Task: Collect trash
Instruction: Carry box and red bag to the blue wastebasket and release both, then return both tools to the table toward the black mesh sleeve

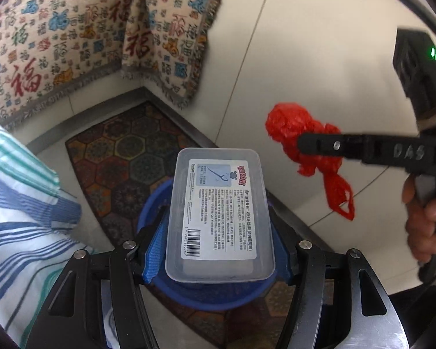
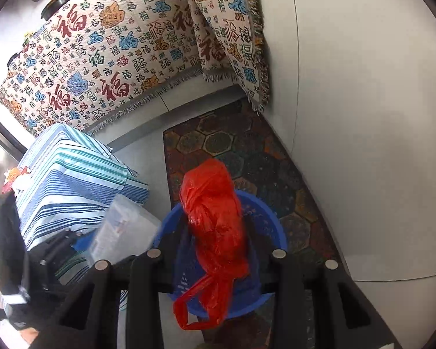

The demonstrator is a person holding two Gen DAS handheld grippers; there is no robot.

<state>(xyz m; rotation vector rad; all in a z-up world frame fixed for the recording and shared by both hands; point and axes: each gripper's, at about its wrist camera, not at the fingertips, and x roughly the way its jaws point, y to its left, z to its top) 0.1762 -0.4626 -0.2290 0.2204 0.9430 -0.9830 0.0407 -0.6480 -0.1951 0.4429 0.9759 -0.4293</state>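
Trash is hanging over the blue bin (image 2: 264,226), unreleased: we are gripping a plastic box (image 1: 218,215) in the left hand-held gripper (image 1: 215,250) and a red bag (image 2: 215,221), at the box's two o'clock, in the right hand-held gripper (image 2: 218,250).

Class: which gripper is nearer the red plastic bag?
Right. The right gripper is clamped on the red plastic bag; the left gripper, holding the clear box, is beside it.
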